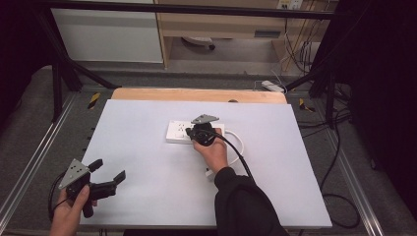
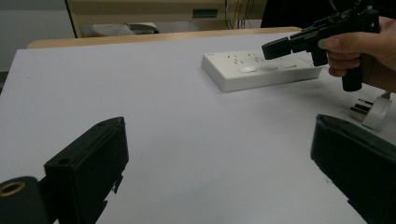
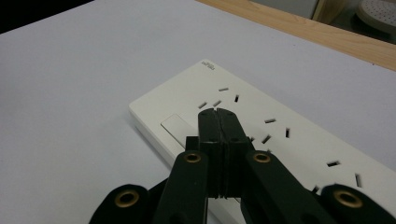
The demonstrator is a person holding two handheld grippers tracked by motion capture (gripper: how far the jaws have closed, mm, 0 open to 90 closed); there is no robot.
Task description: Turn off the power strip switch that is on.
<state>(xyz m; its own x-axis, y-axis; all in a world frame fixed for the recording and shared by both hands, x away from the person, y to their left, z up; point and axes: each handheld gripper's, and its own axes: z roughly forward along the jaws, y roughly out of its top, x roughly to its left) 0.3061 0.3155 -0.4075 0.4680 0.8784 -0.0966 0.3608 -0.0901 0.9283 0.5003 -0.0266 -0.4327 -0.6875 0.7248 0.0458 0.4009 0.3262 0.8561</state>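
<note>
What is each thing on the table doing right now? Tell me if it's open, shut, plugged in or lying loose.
Left gripper: jaws wide open, empty, near the table's front left corner.
Right gripper: jaws shut, empty, tips over the power strip.
Power strip: lying flat, nothing plugged into its sockets.
Plug: unplugged, lying loose on the table.

In the high view the right gripper [image 1: 200,132] hides the middle of the power strip [image 1: 176,132]; the white plug [image 2: 376,112] is cut off at the right frame edge.
</note>
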